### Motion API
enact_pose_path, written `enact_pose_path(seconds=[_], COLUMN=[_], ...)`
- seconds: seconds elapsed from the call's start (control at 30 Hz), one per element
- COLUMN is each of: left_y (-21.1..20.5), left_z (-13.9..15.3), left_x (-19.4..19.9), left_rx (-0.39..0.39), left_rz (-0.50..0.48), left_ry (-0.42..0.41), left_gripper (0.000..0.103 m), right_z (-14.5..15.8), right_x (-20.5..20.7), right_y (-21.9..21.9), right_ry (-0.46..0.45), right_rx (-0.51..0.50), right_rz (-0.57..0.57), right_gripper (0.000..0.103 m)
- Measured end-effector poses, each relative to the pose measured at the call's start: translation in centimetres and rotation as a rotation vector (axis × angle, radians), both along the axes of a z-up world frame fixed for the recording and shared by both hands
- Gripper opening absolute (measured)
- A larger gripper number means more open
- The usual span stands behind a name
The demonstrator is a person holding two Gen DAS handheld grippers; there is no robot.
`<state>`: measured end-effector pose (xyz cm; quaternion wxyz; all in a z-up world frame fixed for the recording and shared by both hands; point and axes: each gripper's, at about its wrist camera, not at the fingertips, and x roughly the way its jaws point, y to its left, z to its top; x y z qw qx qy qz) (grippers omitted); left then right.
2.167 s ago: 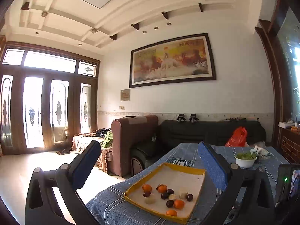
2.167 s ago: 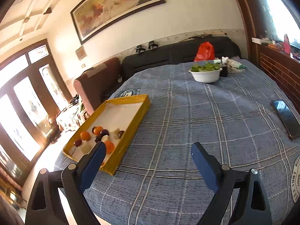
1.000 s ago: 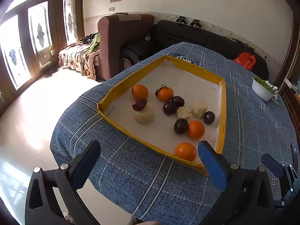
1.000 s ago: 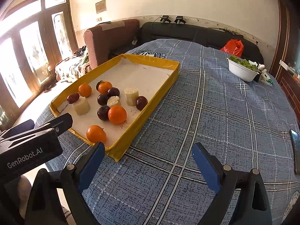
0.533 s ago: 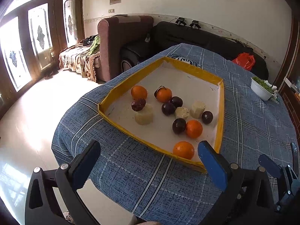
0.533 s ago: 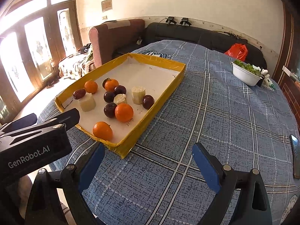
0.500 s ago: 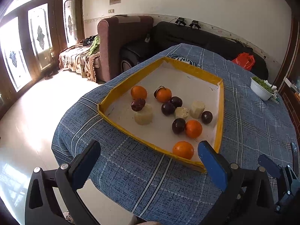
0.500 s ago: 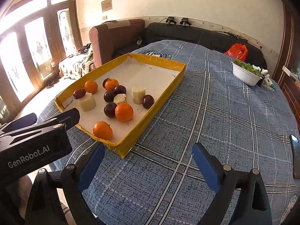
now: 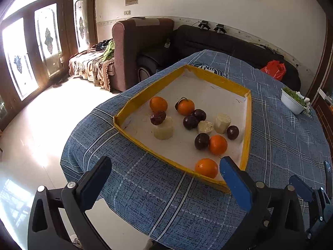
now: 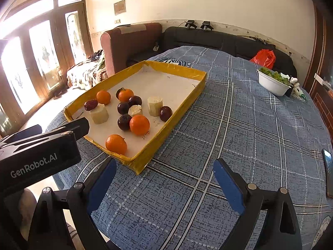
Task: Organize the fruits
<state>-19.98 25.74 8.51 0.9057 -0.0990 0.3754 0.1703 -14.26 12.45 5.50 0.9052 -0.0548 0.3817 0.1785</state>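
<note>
We work in a living room with tall glazed doors (image 9: 31,48) at the left, a brown armchair (image 9: 135,48) and a dark sofa (image 10: 218,41) behind a table under a blue plaid cloth (image 10: 239,129).

On the left half of the cloth sits a shallow yellow-walled tray (image 10: 177,108) with a white floor. In it we count four oranges, the nearest (image 10: 116,144) close to the front wall, five dark round fruits such as one (image 10: 165,113) near the right wall, and three pale cut cylinders, the largest (image 10: 99,113) at the left, touching a wrinkled reddish fruit (image 10: 91,105). All the fruit lies in the near half; the far half of the tray is bare.

Far right, a white bowl (image 10: 272,84) holds green leaves, with a red bag (image 10: 263,59) beyond it on the sofa. A dark phone (image 10: 328,170) is cut off by the right border, and small items beside the bowl are too blurred to name.

Our left gripper (image 9: 164,181) hangs over the cloth's near edge, jaws spread wide and empty, its right finger (image 9: 235,182) overlapping the tray's front corner in view. Our right gripper (image 10: 164,182) is likewise spread wide and empty, above bare cloth just right of the tray.
</note>
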Motion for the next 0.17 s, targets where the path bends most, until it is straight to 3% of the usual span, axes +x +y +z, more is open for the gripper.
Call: enact_pose_path(seconds=[0.17], left_y=[0.42], left_z=[0.45], left_x=[0.10], left_rx=[0.018], left_rz=[0.015], left_ry=[-0.001], left_gripper=[0.103], right_z=[0.24], right_x=[-0.13], right_y=[-0.25], right_ry=[-0.010], right_rx=[0.014], right_rz=[0.002], right_gripper=[0.097])
